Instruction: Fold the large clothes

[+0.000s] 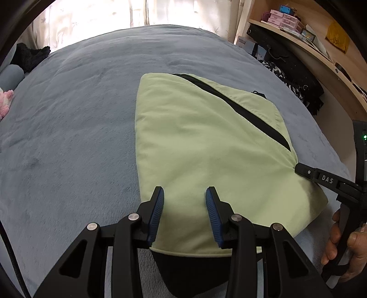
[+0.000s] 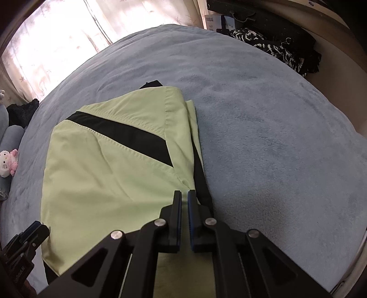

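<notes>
Nearest, the left tool (image 1: 184, 194) hangs with its jaws apart over the near edge of the folded green garment (image 1: 206, 146), gripping nothing. The right tool (image 2: 184, 194) is pinched onto the garment's right edge. The garment lies flat on the blue bed (image 1: 68, 137). Only the left view shows the hand (image 1: 344, 247) and, farther off, the cluttered shelf (image 1: 298, 34); only the right view shows the plush toy (image 2: 8, 164).

Daylight is glowing through pale patterned curtains (image 1: 96, 20) at the top of the frame, a grey-blue blanket (image 1: 68, 128) is covering the bed, and a wooden shelf (image 1: 305, 43) is curving along the upper right.
</notes>
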Demonstrator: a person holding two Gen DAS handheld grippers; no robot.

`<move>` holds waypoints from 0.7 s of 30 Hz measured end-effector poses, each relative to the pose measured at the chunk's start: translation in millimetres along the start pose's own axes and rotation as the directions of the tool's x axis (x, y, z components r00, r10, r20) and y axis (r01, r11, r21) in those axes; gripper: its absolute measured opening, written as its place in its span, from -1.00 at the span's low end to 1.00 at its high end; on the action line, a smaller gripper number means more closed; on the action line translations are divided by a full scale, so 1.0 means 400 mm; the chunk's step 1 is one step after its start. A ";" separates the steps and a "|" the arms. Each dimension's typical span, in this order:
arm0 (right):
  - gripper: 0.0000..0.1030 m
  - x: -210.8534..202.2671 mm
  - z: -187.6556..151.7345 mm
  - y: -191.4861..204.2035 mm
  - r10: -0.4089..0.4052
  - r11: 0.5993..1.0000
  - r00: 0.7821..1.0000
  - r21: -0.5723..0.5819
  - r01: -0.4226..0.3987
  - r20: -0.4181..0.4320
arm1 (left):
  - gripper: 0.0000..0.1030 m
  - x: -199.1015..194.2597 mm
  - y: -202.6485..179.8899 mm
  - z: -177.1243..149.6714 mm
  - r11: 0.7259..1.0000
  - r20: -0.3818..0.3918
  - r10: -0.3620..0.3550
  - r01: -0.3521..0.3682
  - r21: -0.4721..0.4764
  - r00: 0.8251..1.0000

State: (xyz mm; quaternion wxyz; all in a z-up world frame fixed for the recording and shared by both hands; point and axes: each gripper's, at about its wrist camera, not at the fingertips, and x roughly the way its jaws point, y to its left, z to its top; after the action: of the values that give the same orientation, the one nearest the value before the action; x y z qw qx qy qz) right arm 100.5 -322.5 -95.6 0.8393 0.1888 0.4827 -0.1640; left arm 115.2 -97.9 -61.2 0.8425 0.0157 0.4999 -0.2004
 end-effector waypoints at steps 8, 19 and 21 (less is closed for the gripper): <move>-0.90 -0.045 -0.027 0.012 0.003 1.000 1.000 0.001 -0.003 -0.005 | -0.28 -0.055 -0.010 -0.010 1.000 0.039 0.015 -0.015 0.005 0.999; -0.89 -0.150 -0.083 0.086 0.054 0.996 0.998 -0.072 -0.056 -0.030 | -0.28 -0.209 -0.017 -0.057 0.997 0.137 0.066 -0.070 0.026 0.988; -0.89 -0.178 -0.089 0.104 0.060 0.993 0.998 -0.097 -0.062 -0.024 | -0.28 -0.233 -0.012 -0.063 0.996 0.147 0.076 -0.081 0.025 0.986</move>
State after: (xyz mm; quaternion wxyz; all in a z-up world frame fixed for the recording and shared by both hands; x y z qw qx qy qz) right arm 58.7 -262.8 -43.3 0.8470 0.1639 0.4930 -0.1127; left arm 53.4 -66.4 6.2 0.8836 0.0338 0.4327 -0.1755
